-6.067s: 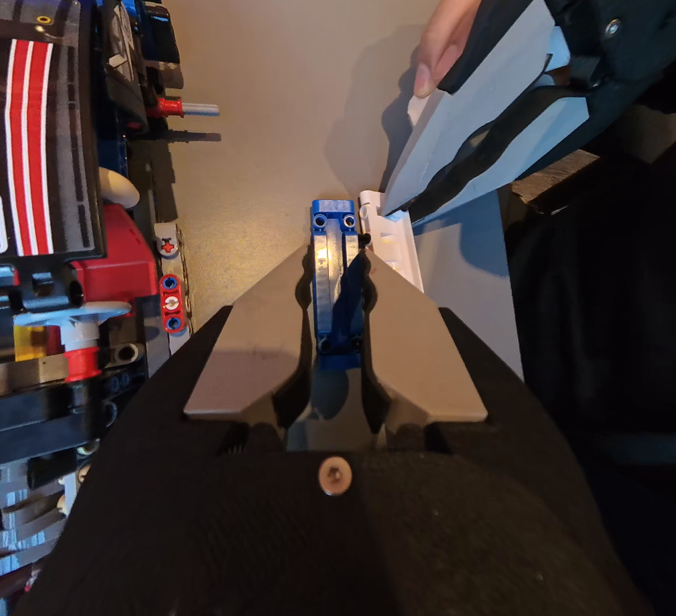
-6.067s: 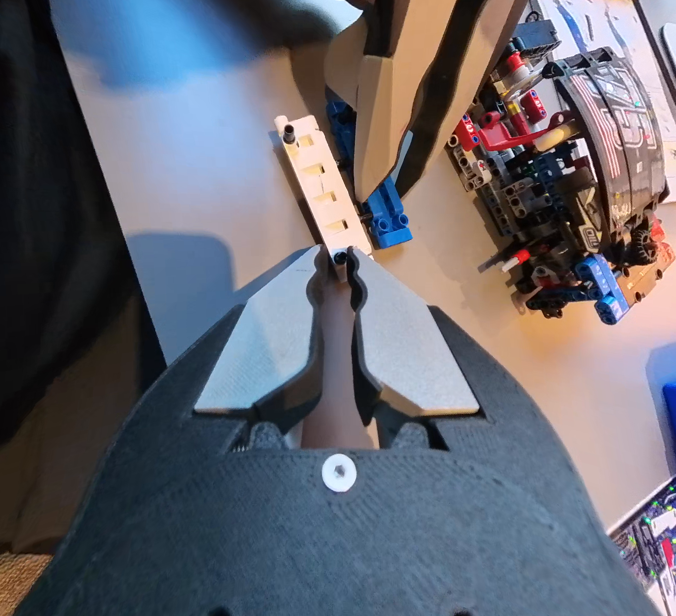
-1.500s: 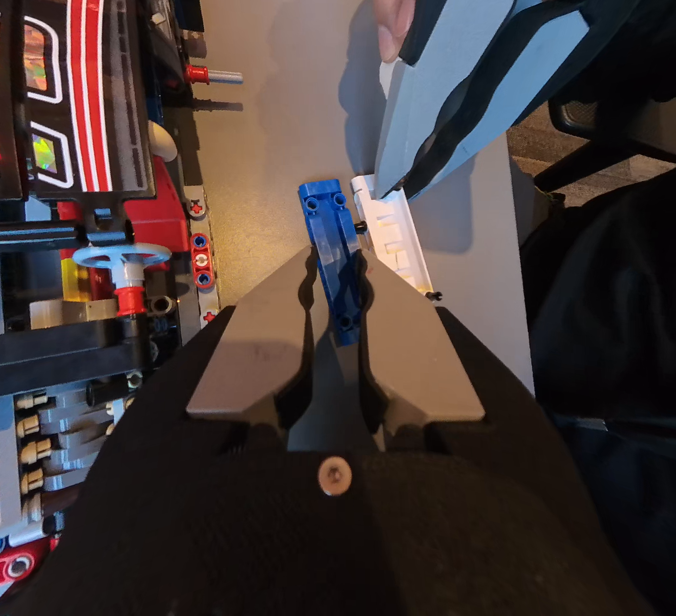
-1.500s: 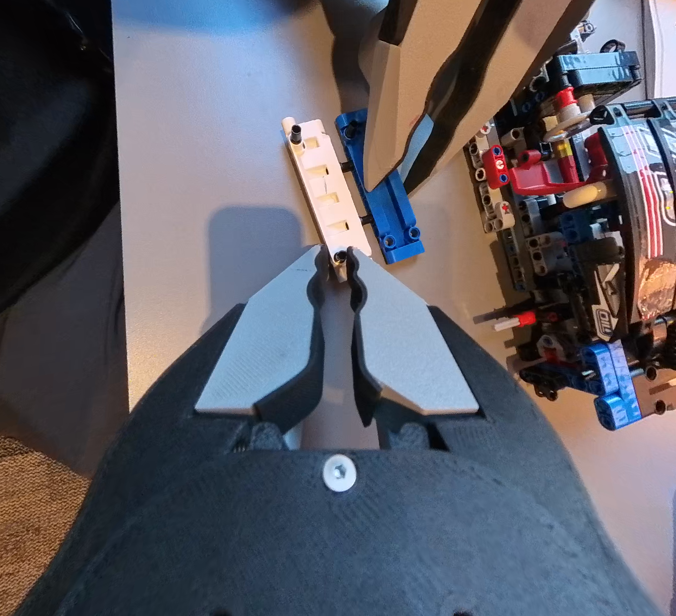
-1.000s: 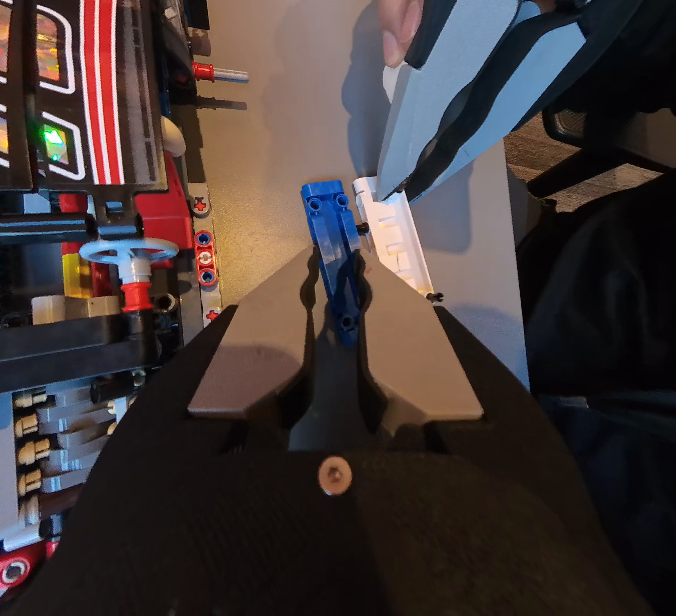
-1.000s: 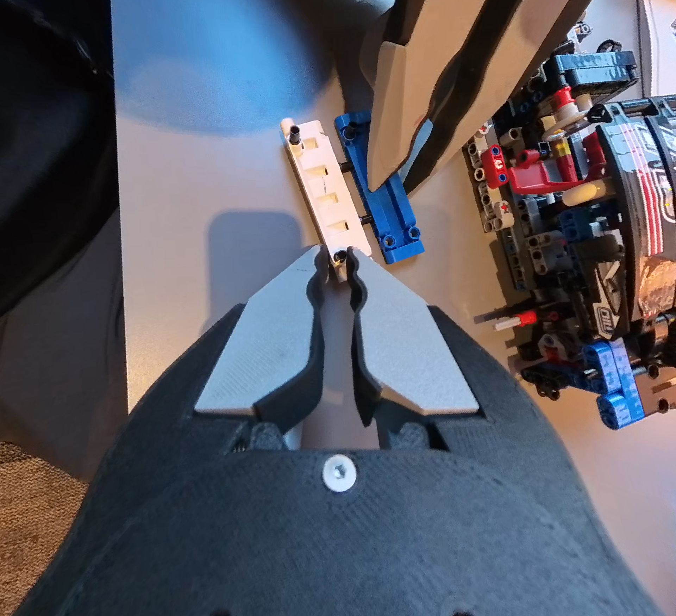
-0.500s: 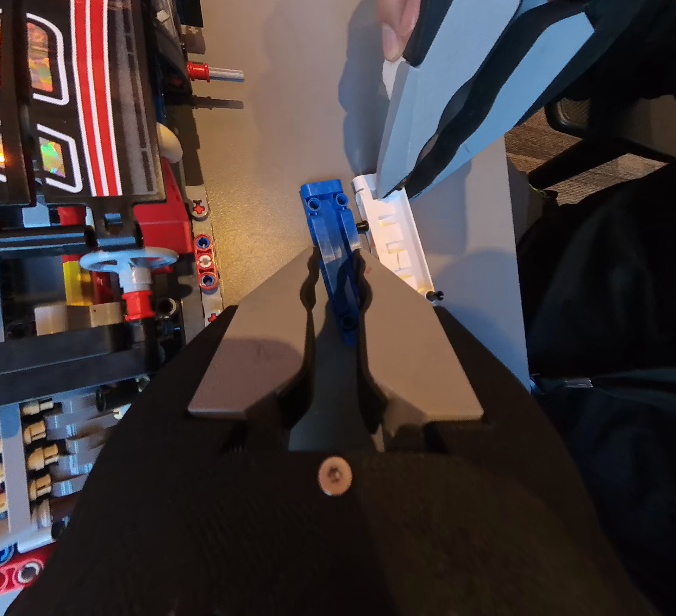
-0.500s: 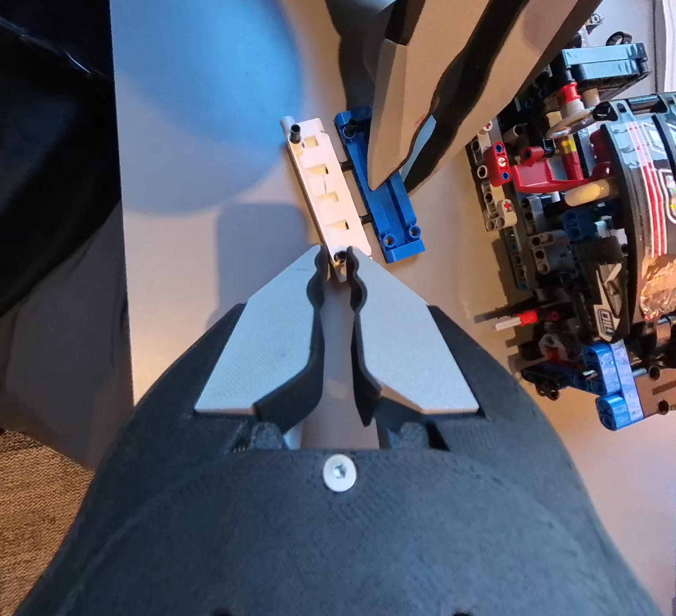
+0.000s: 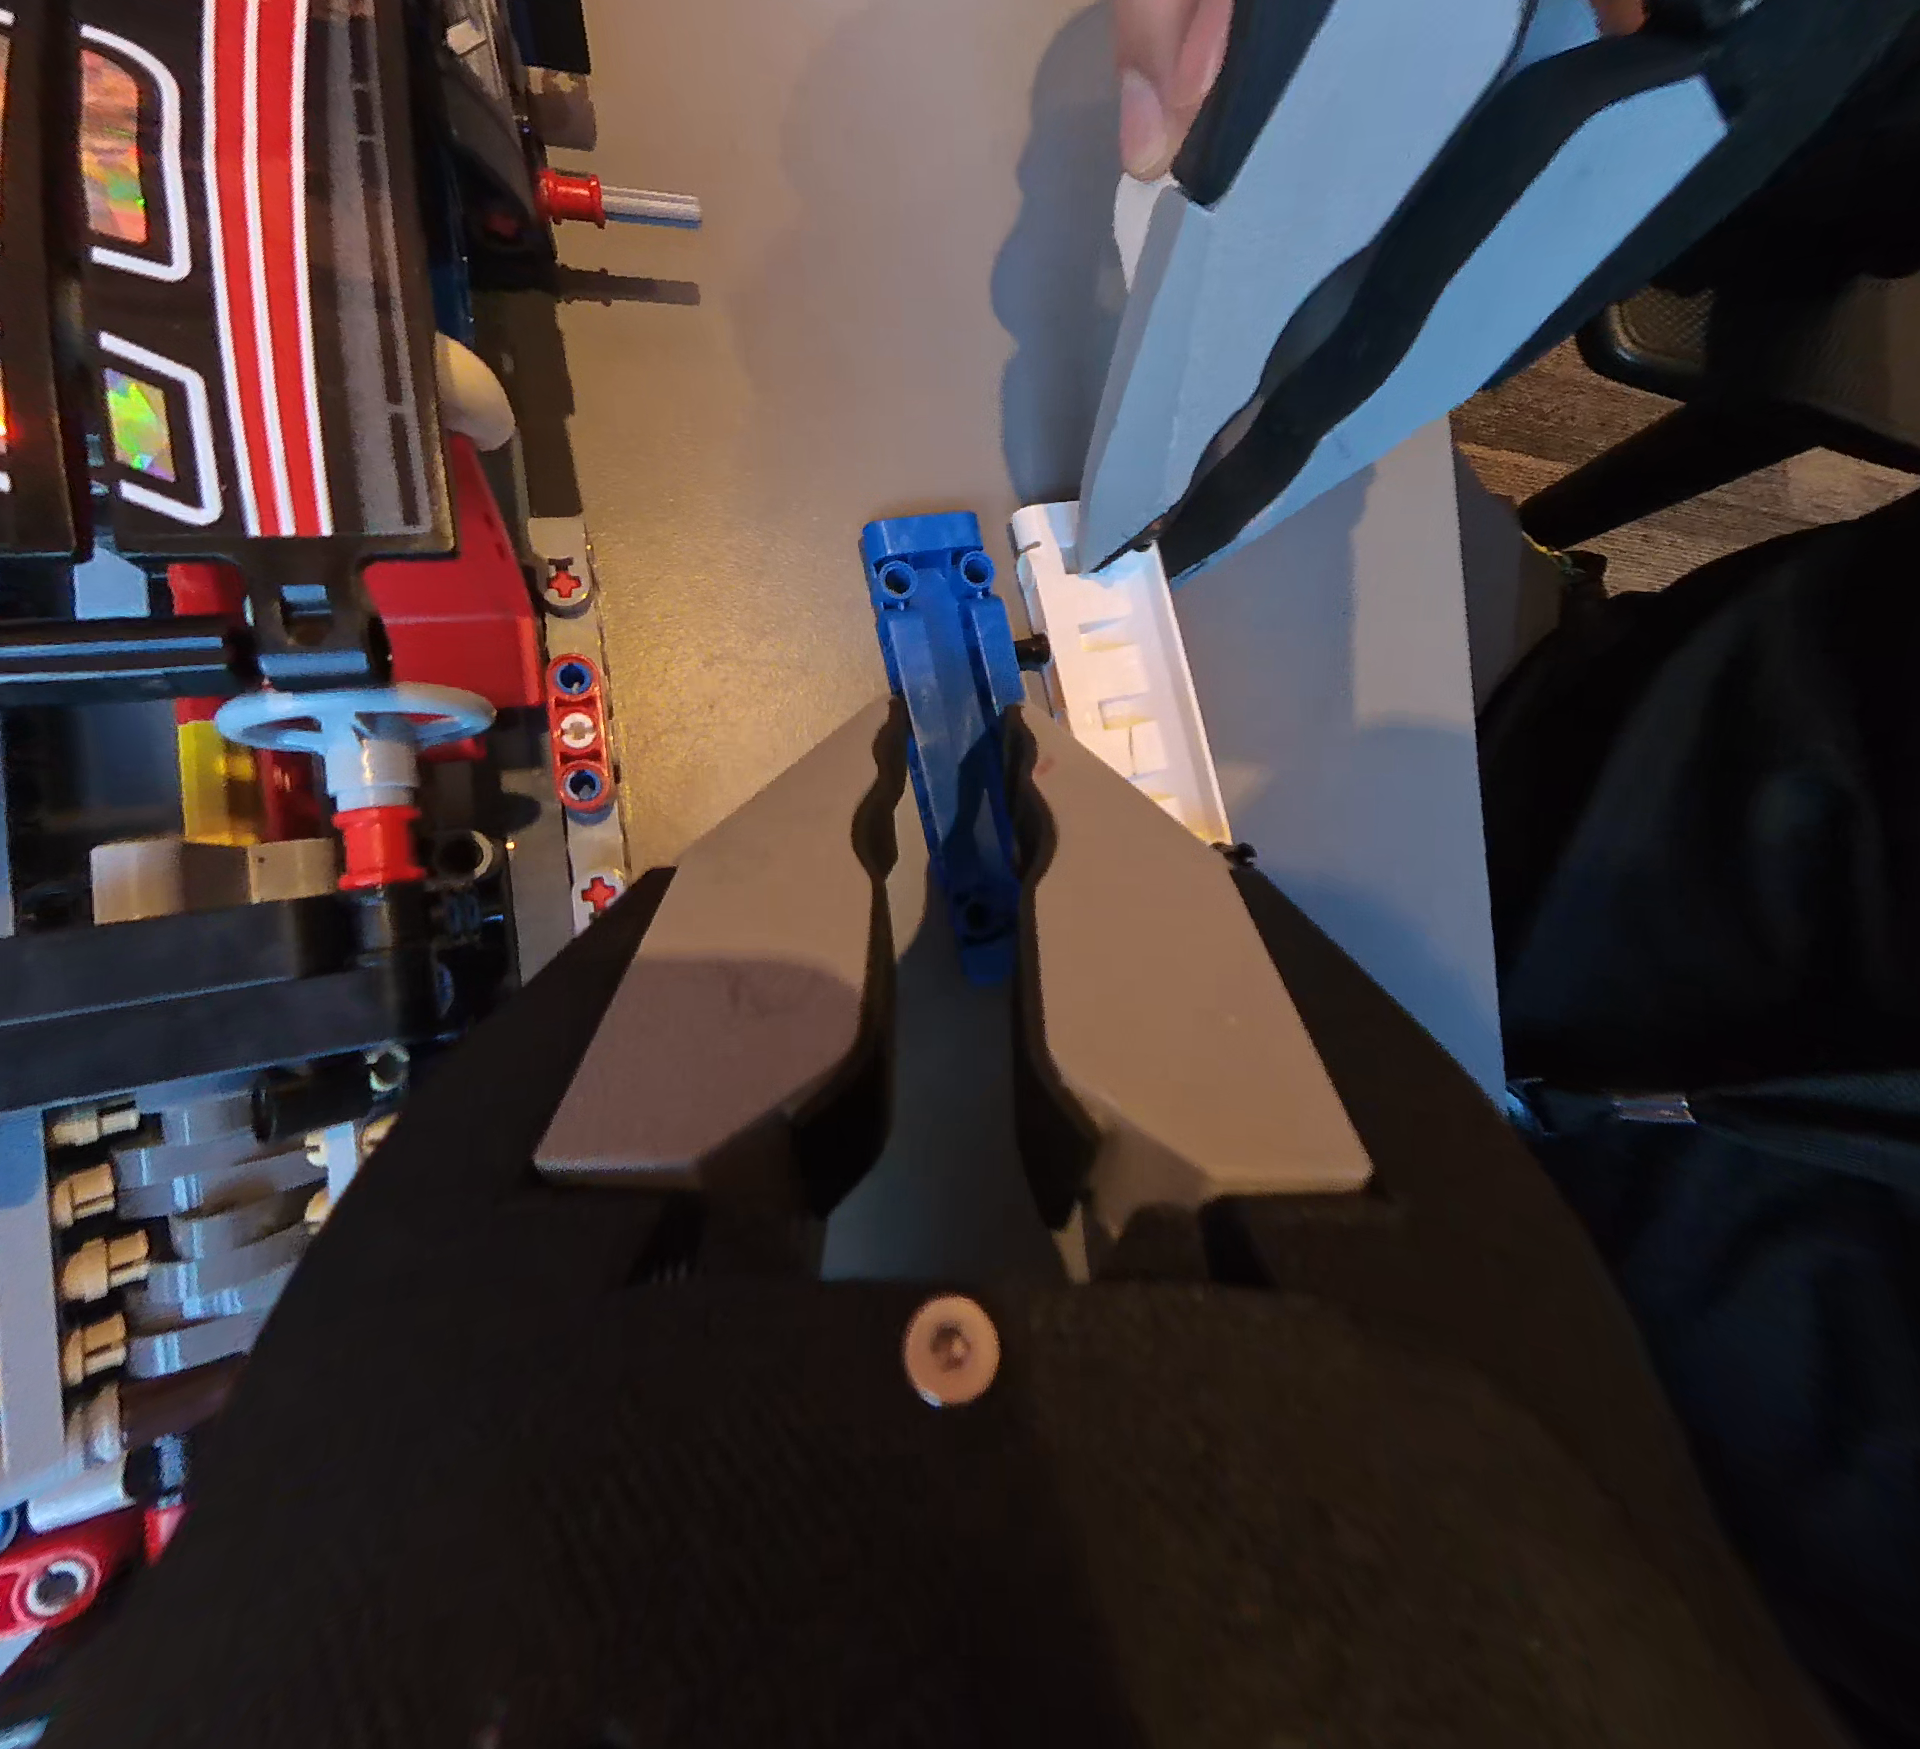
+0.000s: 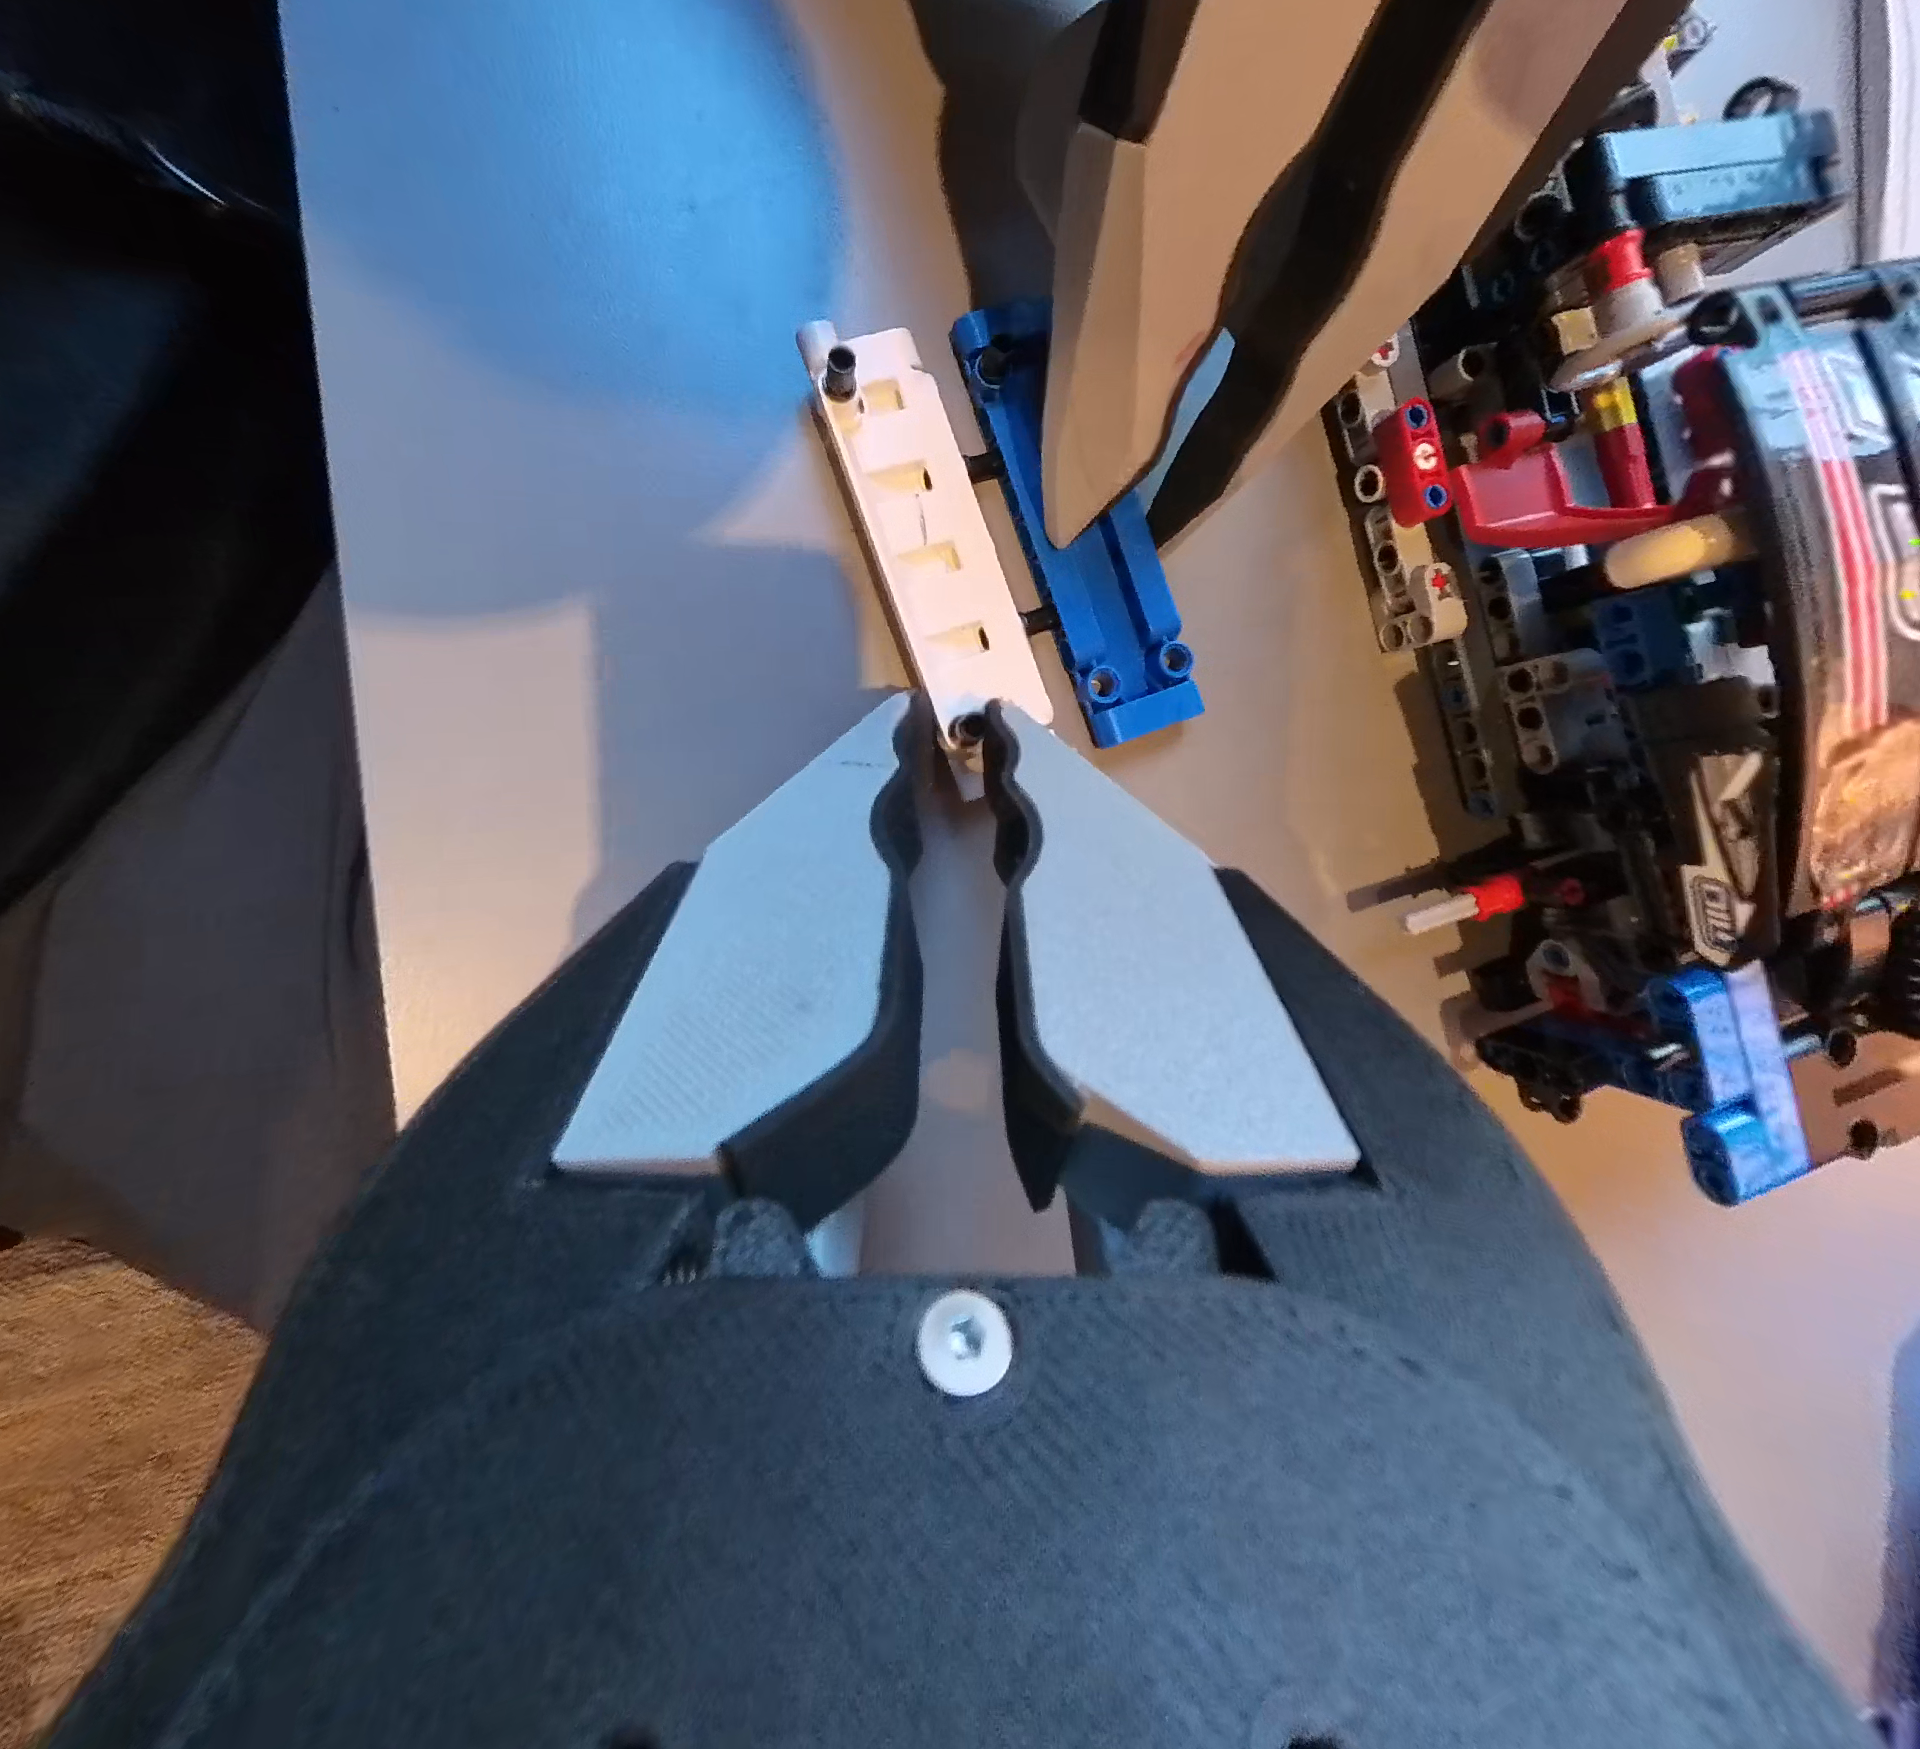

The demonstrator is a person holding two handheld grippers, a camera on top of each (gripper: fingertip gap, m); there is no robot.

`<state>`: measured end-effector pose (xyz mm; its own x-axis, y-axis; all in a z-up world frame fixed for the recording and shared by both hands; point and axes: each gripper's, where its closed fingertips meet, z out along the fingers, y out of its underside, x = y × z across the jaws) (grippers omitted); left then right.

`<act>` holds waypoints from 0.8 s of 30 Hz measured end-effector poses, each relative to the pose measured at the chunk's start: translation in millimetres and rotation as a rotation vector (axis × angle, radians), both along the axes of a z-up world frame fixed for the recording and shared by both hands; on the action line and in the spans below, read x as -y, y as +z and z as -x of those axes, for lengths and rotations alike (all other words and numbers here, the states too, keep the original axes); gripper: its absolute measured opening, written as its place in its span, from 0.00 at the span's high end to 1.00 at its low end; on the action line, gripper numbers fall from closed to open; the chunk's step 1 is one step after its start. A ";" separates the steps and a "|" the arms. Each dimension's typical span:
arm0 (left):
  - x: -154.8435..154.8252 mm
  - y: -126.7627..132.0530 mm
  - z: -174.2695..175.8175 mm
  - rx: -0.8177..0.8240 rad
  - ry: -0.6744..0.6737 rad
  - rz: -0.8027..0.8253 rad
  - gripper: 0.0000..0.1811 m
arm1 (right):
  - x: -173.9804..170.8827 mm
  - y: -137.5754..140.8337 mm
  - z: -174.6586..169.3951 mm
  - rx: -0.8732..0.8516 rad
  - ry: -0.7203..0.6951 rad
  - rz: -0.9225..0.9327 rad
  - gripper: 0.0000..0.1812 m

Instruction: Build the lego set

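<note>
Blue beam point(image 9: 951, 691), hard light plastic, pinched mid-length between nearly closed jaws of left gripper point(image 9: 954, 743), low over the counter point(image 9: 790, 411). Stiff, smooth, likely to twist if held only at a tip; best gripped on the flat flanks. Joined by short black pins point(image 9: 1032, 652) to white beam point(image 9: 1127, 660). Near end of blue beam shadowed; contact with counter unclear. Model point(image 9: 260, 349) cut off at left edge.

Same pair in right view: white beam point(image 10: 925, 536) nipped at its near end by narrowly parted jaws of right gripper point(image 10: 961, 728), blue beam point(image 10: 1101, 587) just beside, a thin gap bridged by pins point(image 10: 1034, 621). Seating depth of pins hard to judge. Far half of blue beam hidden behind left gripper point(image 10: 1122, 494). Model point(image 10: 1621, 608) well apart, partly out of frame.
</note>
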<state>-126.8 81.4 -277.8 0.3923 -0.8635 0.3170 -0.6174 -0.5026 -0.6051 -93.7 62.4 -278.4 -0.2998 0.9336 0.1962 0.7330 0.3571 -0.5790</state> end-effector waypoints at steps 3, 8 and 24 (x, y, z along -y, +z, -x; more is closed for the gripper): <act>-0.4 0.0 0.2 0.002 0.021 0.010 0.92 | 0.2 -0.7 0.3 0.002 -0.016 -0.044 0.96; -1.6 -0.2 0.1 0.017 0.043 -0.009 0.94 | 1.3 -0.9 0.4 0.001 -0.009 -0.056 0.96; -11.2 -4.5 5.3 -0.099 0.072 -0.167 0.97 | -2.7 0.3 4.9 0.100 -0.050 0.019 0.96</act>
<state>-132.0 92.5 -282.3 0.4769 -0.8695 0.1285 -0.6444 -0.4453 -0.6217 -98.6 65.1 -278.0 -0.2698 0.9511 0.1501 0.8038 0.3083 -0.5087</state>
